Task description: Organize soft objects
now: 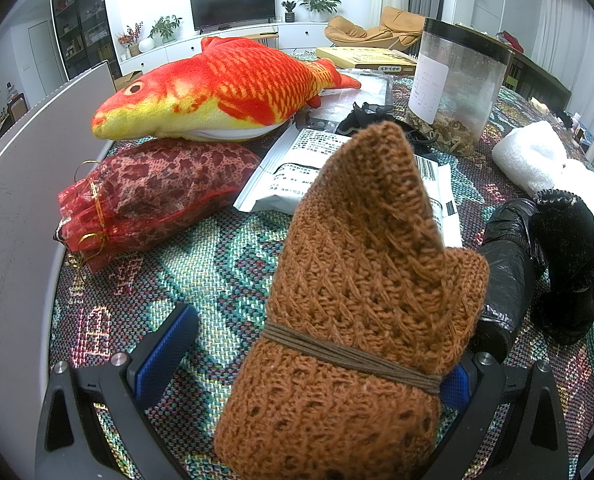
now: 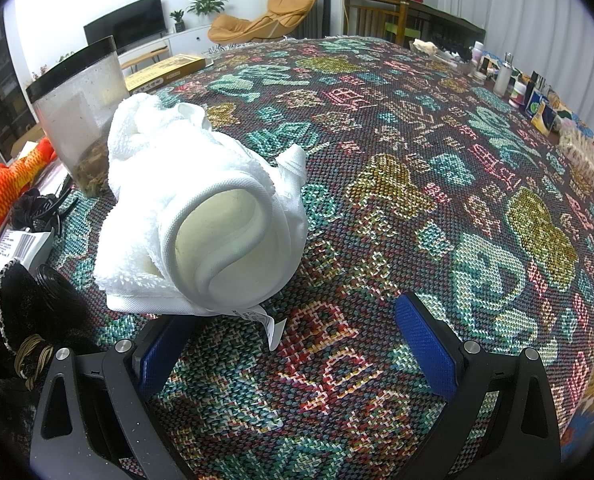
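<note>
A brown knitted bundle [image 1: 357,300] tied with brown cord stands between the fingers of my left gripper [image 1: 313,360]. The jaws are wide; the right pad touches the bundle and a gap shows beside the left pad. A red and yellow plush fish [image 1: 217,88] and a red mesh pouch [image 1: 153,196] lie at the left. A black fuzzy item [image 1: 569,260] and a black plastic roll [image 1: 505,264] lie at the right. My right gripper [image 2: 297,344] is open and empty, just in front of a rolled white towel [image 2: 201,216].
A clear plastic jar [image 1: 453,84] with a black lid stands behind, beside white printed packets [image 1: 297,168] and a yellow box [image 1: 369,58]. A white panel [image 1: 21,184] borders the left. Small bottles and boxes [image 2: 513,84] line the far right of the patterned tablecloth [image 2: 437,168].
</note>
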The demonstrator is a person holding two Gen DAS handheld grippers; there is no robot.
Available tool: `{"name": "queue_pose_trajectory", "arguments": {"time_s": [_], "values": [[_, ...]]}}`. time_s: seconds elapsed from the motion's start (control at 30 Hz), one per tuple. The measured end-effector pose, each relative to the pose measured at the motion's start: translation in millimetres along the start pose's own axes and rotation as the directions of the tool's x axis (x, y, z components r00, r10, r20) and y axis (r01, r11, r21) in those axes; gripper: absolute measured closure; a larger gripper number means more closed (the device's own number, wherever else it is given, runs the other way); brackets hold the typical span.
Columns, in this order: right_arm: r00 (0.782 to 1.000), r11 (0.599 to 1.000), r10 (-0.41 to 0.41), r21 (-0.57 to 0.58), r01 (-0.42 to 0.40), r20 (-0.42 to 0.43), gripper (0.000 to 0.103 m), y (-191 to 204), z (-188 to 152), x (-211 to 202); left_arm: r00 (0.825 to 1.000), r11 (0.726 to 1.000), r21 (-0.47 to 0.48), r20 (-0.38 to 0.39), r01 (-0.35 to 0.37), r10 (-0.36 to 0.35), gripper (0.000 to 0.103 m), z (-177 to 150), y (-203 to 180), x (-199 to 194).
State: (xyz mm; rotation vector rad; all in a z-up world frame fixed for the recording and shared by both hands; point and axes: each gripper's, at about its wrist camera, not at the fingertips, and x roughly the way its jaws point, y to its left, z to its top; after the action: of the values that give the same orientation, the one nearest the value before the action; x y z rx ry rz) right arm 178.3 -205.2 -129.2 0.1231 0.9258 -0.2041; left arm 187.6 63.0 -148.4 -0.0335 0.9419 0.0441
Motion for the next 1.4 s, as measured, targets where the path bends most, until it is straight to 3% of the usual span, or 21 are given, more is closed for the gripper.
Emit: {"name": "queue_pose_trajectory", "arguments": {"time_s": [0.87, 1.0, 1.13, 1.23, 1.33, 1.4], "values": [[1.000, 1.000, -0.012, 0.004, 0.012, -0.002, 0.002, 1, 1, 1, 1.000, 1.000, 0.000, 0.000, 0.000, 0.000, 0.000, 0, 0, 1], [1.000, 1.000, -0.003, 0.015, 0.003, -0.005, 0.002, -1, 0, -2, 0.999, 0.999, 0.029, -0.043, 0.028, -0.027, 0.000, -7, 2, -7], [0.994, 0.986, 0.104, -0.127, -0.107, -0.025, 0.002, -9, -11, -13, 0.994, 0.992, 0.096, -0.085, 0.076, -0.068, 0.000, -33, 7, -27], [0.985, 0.968, 0.114, -0.207, -0.140, -0.132, 0.005, -13, -4, -19, 0.993, 0.985, 0.139, -0.070, 0.101, -0.092, 0.000, -52, 11, -42], [0.994, 0.963, 0.107, -0.248, -0.109, -0.020, 0.005, -14, 20, -51, 0.991, 0.980, 0.159, -0.069, 0.121, -0.112, 0.000, -59, 13, -47], [0.991, 0.944, 0.136, -0.302, -0.129, 0.002, 0.004, -1, 41, -64, 0.991, 0.979, 0.161, -0.070, 0.123, -0.113, 0.000, -61, 14, -49]]}}
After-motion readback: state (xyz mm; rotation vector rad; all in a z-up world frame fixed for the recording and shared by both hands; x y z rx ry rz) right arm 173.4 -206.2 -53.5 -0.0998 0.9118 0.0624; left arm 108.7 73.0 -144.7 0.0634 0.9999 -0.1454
